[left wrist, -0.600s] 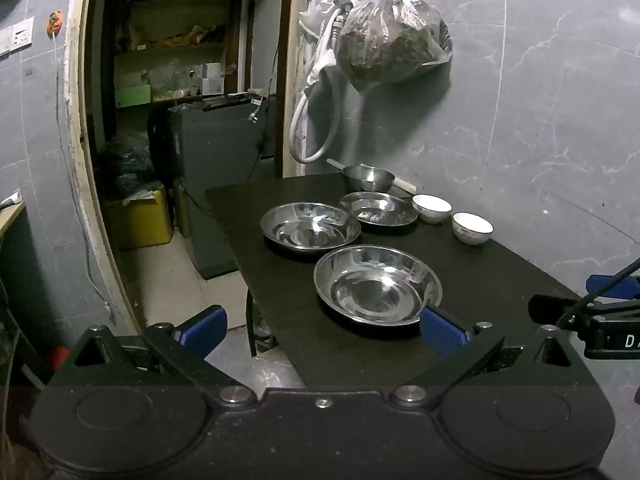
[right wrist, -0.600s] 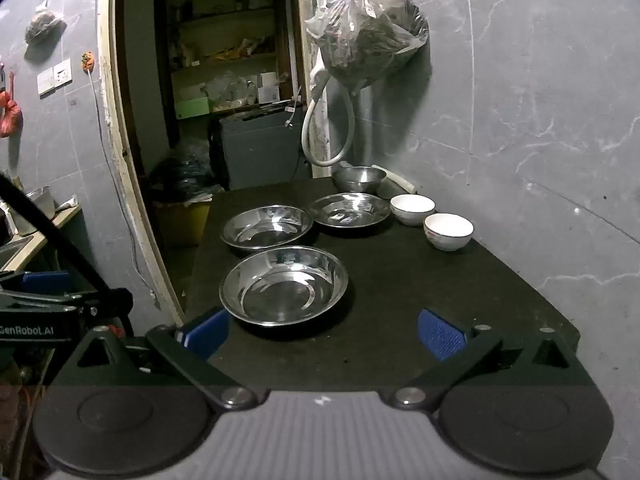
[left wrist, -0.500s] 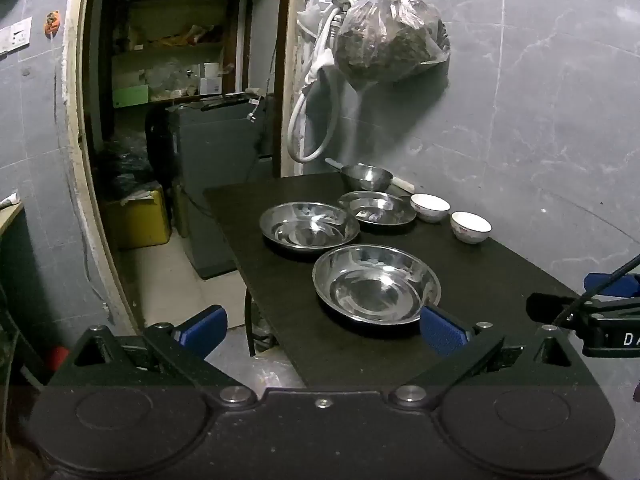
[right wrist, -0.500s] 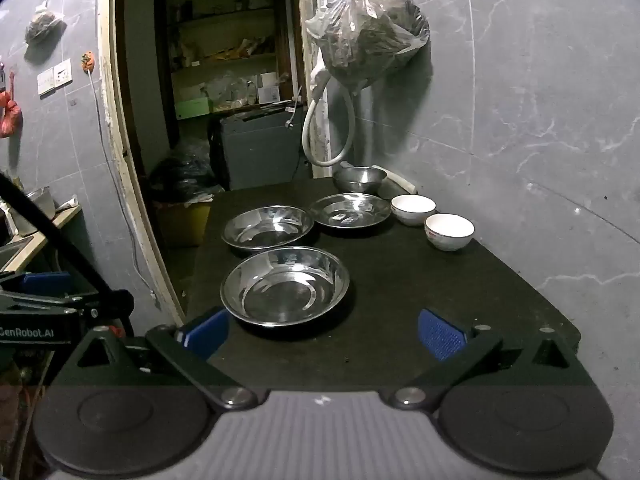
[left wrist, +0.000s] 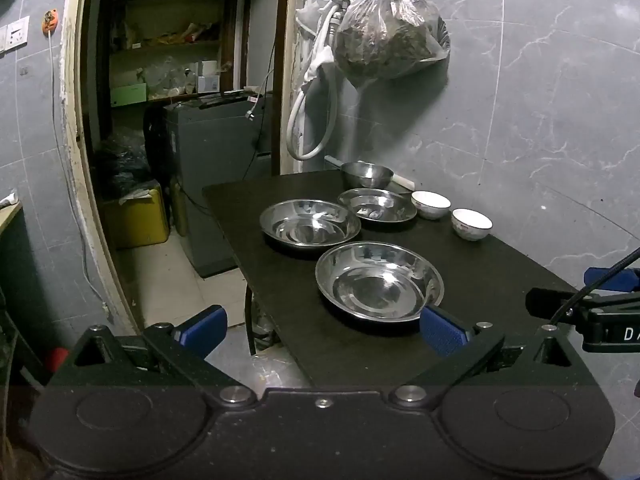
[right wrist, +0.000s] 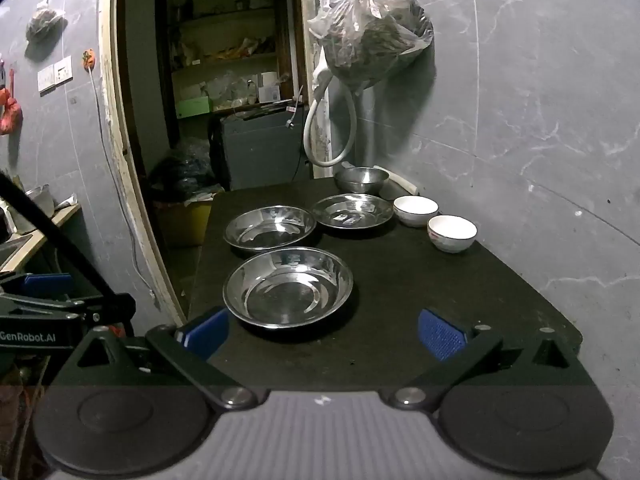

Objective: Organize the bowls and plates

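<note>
So you're only approaching, both grippers spread wide and empty; next, bring the right gripper (right wrist: pixel 322 330) onto the nearest steel plate's (right wrist: pixel 288 286) rim.

We see little change: in the left wrist view the table (left wrist: pixel 280 288) and its nearest steel dish (left wrist: pixel 379 282) sit slightly further left, and in the right wrist view barely shifted.
</note>
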